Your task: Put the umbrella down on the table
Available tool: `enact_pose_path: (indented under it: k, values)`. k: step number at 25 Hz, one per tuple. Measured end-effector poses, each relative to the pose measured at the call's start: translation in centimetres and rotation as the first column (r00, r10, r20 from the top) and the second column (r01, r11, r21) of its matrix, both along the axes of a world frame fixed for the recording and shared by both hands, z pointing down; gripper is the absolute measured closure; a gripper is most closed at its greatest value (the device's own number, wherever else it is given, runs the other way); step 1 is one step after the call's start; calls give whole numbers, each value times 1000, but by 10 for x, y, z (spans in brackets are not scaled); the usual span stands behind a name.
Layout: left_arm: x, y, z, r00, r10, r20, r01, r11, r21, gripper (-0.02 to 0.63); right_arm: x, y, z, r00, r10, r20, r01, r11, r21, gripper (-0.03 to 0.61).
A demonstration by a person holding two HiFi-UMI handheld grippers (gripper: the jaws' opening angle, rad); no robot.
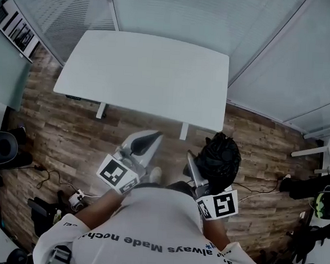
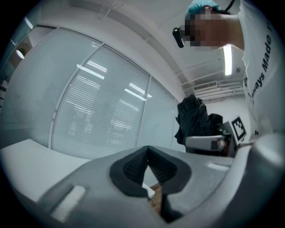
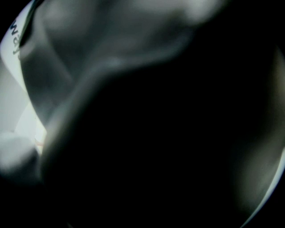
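Near the table (image 1: 146,71), the black umbrella (image 1: 219,158) looks bunched.

White table (image 1: 146,71), rounded corners. Stands on two white legs (image 1: 101,110) on the wood-plank floor (image 1: 58,132). Down on the planks at left: black cable (image 1: 44,178), white plug block (image 1: 79,197), dark gear (image 1: 44,210). Over at right, more black gear (image 1: 305,186) beside a white frame (image 1: 321,152).

You face a white table (image 1: 146,71) on a wood-plank floor (image 1: 58,132), with frosted glass walls (image 1: 179,11) lined with blinds behind it, cables (image 1: 49,177) trailing at your left and a ceiling light strip (image 2: 228,60) glowing overhead.
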State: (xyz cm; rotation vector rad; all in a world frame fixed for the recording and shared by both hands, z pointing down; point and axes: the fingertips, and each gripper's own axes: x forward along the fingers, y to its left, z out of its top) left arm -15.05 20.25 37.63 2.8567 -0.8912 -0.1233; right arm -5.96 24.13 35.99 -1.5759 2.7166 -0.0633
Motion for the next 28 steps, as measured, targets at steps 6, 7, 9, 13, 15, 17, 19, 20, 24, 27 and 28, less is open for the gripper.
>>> enact_pose_path:
  k: [6, 7, 9, 13, 15, 17, 19, 20, 24, 27, 28]
  values:
    - [-7, -26, 4, 1000, 0, -6, 0, 1000, -7, 611, -6, -24, 4, 1000, 1, -15, -2, 1000, -7, 341]
    - [-7, -29, 5, 1000, 1, -7, -1, 1000, -8, 611, -6, -27, 5, 1000, 2, -15, -2, 1000, -7, 341]
    - [-6, -34, 4, 1000, 4, -9, -4, 1000, -2, 611, -5, -34, 6, 1000, 1, -15, -1, 1000, -6, 341]
    - [-6, -54, 2, 1000, -1, -10, 1, 1000, 8, 611, -4, -56, 8, 1000, -4, -17, 4, 1000, -5, 341]
    - [-5, -67, 5, 1000, -7, -7, 7, 1000, 11, 611, -3, -68, 8, 1000, -10, -16, 10, 1000, -3, 341]
    - [1, -82, 8, 1000, -10, -1, 10, 1000, 10, 611, 3, -83, 8, 1000, -17, -14, 17, 1000, -1, 341]
    - [11, -100, 7, 1000, -12, 1, 12, 1000, 10, 611, 12, -100, 7, 1000, -21, -12, 21, 1000, 0, 341]
    - [17, -110, 5, 1000, -13, 1, 13, 1000, 11, 611, 18, -110, 7, 1000, -22, -11, 22, 1000, 2, 341]
    - [41, -153, 2, 1000, -21, 0, 21, 1000, 18, 611, 44, -153, 8, 1000, -21, -3, 21, 1000, 3, 341]
    - [63, -183, -1, 1000, -27, 2, 27, 999, 21, 611, 70, -184, 5, 1000, -20, 2, 20, 1000, 5, 341]
    - [71, -193, -3, 1000, -29, 4, 29, 999, 23, 611, 79, -195, 4, 1000, -19, 2, 19, 1000, 8, 341]
